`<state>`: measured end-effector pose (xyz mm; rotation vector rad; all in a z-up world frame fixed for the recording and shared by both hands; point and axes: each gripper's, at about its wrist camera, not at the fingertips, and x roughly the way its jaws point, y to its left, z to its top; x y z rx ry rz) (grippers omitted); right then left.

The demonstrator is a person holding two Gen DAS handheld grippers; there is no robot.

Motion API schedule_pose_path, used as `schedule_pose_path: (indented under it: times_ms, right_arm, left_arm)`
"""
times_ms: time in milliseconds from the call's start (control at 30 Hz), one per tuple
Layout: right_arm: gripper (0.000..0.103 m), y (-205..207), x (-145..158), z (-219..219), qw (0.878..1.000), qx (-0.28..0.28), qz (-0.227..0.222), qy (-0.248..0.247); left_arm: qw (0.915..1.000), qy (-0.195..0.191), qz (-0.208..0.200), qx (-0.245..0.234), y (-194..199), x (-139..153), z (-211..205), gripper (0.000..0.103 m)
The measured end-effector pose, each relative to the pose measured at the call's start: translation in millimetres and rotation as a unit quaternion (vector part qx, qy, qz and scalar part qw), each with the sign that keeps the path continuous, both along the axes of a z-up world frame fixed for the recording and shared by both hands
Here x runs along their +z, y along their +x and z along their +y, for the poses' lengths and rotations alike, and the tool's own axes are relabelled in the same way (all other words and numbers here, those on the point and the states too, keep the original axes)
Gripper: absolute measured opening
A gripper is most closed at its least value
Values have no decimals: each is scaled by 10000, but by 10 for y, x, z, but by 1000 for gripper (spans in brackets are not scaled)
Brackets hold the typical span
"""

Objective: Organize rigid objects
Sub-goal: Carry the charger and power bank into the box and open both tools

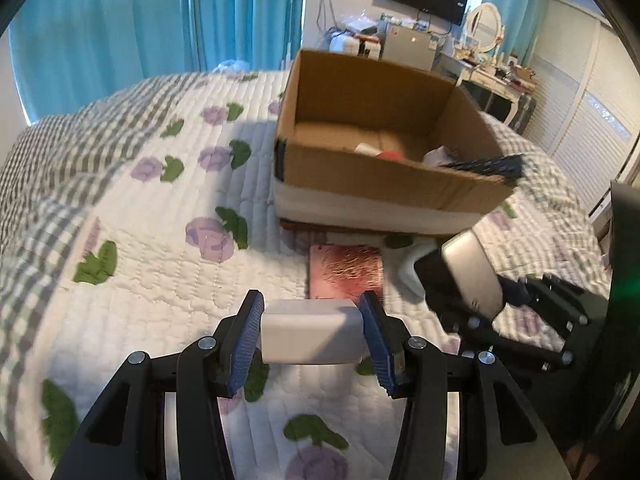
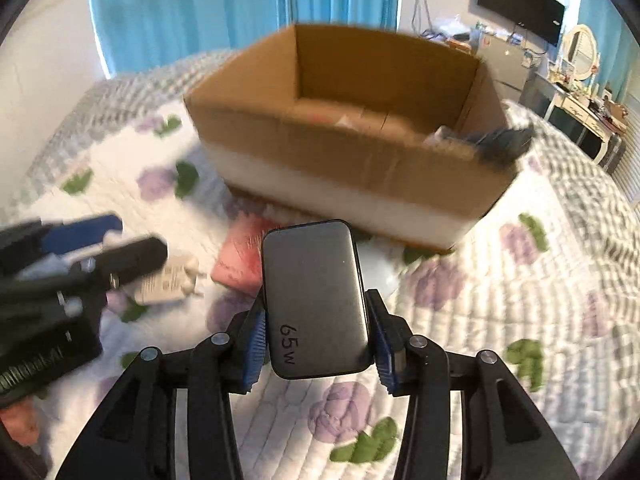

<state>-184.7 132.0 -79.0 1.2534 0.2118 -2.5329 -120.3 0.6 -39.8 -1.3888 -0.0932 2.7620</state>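
My left gripper [image 1: 312,332] is shut on a white charger block [image 1: 310,336], held above the flowered quilt [image 1: 160,264]. My right gripper [image 2: 316,332] is shut on a dark grey charger [image 2: 316,300] marked 65W, its blue pads [image 2: 256,340] pressing both sides. In the left wrist view the grey charger [image 1: 468,276] and right gripper [image 1: 516,304] show at the right. In the right wrist view the left gripper [image 2: 100,256] with the white charger block [image 2: 168,280] shows at the left, blurred. An open cardboard box [image 1: 384,184] [image 2: 344,152] stands ahead on the bed, with several items inside.
A pink flat packet [image 1: 346,270] [image 2: 240,264] and a white object [image 1: 410,268] [image 2: 380,264] lie on the quilt before the box. A dark brush-like thing [image 1: 488,166] [image 2: 500,140] leans over the box's right corner. Blue curtains, a dresser and a wall screen stand behind the bed.
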Motion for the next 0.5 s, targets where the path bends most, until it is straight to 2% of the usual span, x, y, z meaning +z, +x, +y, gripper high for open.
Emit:
schedule_pose_path:
  times_ms: [233, 367, 500]
  right_arm:
    - [44, 119, 687, 223, 9987, -213, 433, -160]
    - [44, 114, 1130, 355, 9969, -309, 632, -362]
    - [44, 84, 1527, 415, 9950, -194, 912, -362]
  left_arm:
    - [9991, 94, 347, -213, 164, 604, 97, 50]
    - [9980, 306, 444, -331, 85, 960, 102, 50]
    - [9969, 92, 637, -453, -101, 1253, 187, 50]
